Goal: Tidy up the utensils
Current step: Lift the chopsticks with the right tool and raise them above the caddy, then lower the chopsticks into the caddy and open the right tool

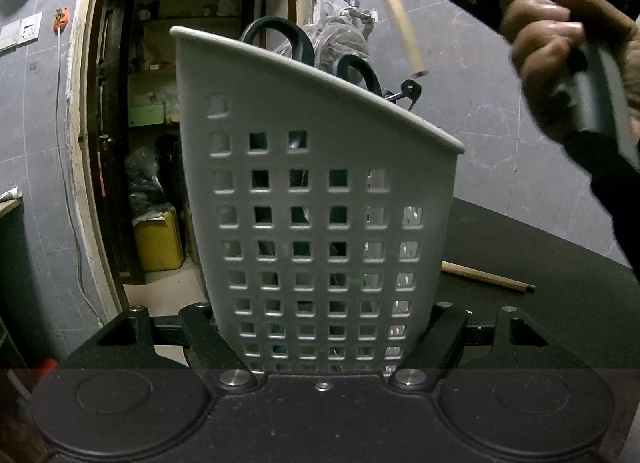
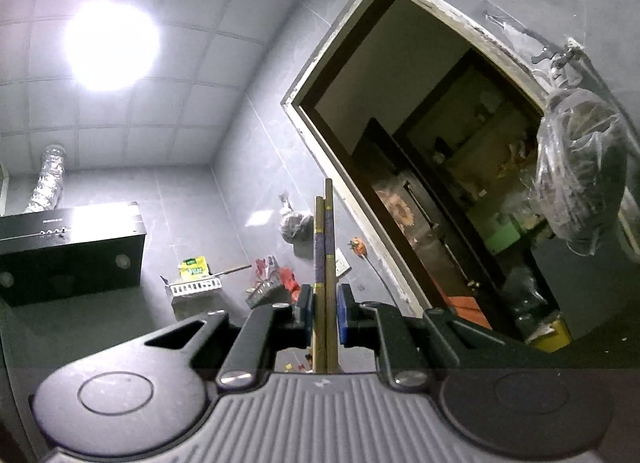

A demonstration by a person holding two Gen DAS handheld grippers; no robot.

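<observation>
Left wrist view: the left gripper (image 1: 326,337) jaws hold the white basket (image 1: 316,199); the right gripper (image 2: 325,313) jaws pinch the chopsticks (image 2: 325,247), tips up; next, I think, tip them down into the basket.

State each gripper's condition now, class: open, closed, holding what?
Left gripper: closed on the basket.
Right gripper: closed on two chopsticks.
</observation>
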